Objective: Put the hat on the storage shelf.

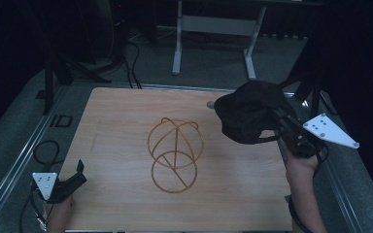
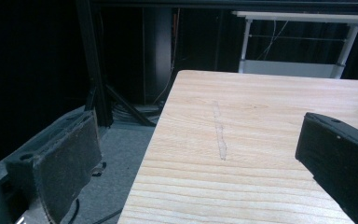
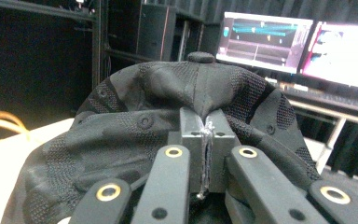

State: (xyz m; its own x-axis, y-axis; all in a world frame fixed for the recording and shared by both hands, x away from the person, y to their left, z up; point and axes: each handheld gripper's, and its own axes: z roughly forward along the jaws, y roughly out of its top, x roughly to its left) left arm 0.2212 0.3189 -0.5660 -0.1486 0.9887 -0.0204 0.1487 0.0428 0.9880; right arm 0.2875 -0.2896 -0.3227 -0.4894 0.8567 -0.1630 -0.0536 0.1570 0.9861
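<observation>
Above the bench's (image 1: 126, 194) far right corner, one black cap (image 1: 245, 116) hangs off the surface, the right gripper's (image 1: 278, 118) jaws clamped together on a pinch of its fabric, its brim hard to make out. One wire stand (image 1: 175, 154) sits mid-bench, holding nothing. At the near left corner the left gripper (image 1: 80, 174) rests, jaws apart and empty.

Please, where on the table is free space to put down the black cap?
The table is bare left of the wire stand, up to the left gripper at the near-left corner. Bare wood also lies right of the stand, below the black cap pinched by the right gripper. The centre is taken.
</observation>
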